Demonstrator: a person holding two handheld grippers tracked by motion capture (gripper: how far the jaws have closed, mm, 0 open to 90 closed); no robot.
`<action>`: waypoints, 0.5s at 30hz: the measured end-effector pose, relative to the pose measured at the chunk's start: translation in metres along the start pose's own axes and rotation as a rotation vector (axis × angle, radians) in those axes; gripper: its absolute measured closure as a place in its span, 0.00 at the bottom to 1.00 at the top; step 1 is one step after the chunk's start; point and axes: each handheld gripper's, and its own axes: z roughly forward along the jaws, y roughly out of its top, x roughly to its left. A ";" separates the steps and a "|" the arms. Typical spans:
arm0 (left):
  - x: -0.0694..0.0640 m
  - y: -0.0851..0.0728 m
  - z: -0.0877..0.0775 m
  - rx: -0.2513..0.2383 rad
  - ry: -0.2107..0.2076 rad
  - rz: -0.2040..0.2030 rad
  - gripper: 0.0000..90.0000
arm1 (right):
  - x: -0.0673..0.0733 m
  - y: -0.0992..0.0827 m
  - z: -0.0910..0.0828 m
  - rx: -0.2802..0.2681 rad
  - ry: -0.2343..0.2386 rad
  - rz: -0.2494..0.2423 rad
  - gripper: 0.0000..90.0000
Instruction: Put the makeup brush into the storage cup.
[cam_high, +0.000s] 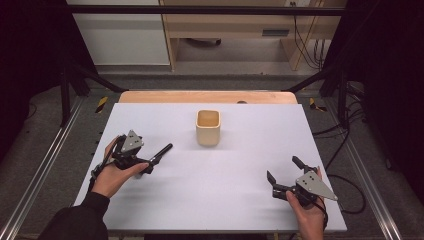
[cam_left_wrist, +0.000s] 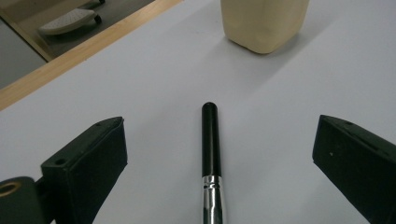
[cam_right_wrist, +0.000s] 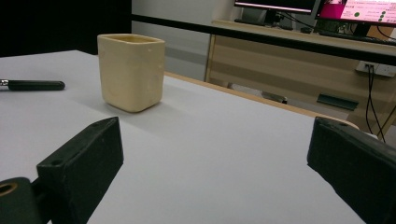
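Note:
A brush with a black handle (cam_left_wrist: 210, 135) and a silver ferrule lies flat on the white table (cam_high: 225, 200). My left gripper (cam_left_wrist: 220, 120) is open, one jaw on each side of the brush and neither touching it. In the high view the left gripper (cam_high: 145, 156) sits at the table's left, with the brush handle (cam_high: 163, 151) pointing towards a cream square cup (cam_high: 208, 127) that stands upright at the middle back. My right gripper (cam_high: 282, 167) is open at the front right with nothing between its jaws. From the right gripper view (cam_right_wrist: 215, 122), the cup (cam_right_wrist: 130, 72) and the brush handle (cam_right_wrist: 35, 85) lie ahead.
A wooden strip (cam_high: 207, 96) runs along the table's far edge. Black frame bars and cables (cam_high: 345, 125) flank the table's sides. A wooden desk (cam_right_wrist: 299, 70) with monitors stands beyond the far edge.

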 end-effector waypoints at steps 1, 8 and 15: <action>0.001 0.001 0.001 0.011 0.000 0.009 0.03 | 0.000 0.000 0.000 0.001 -0.001 0.001 0.04; 0.008 0.006 0.013 0.054 -0.014 0.010 0.04 | 0.000 -0.001 0.000 0.006 -0.003 -0.002 0.04; 0.012 0.007 0.014 0.111 -0.010 0.029 0.04 | 0.001 0.000 -0.001 0.007 -0.006 -0.004 0.04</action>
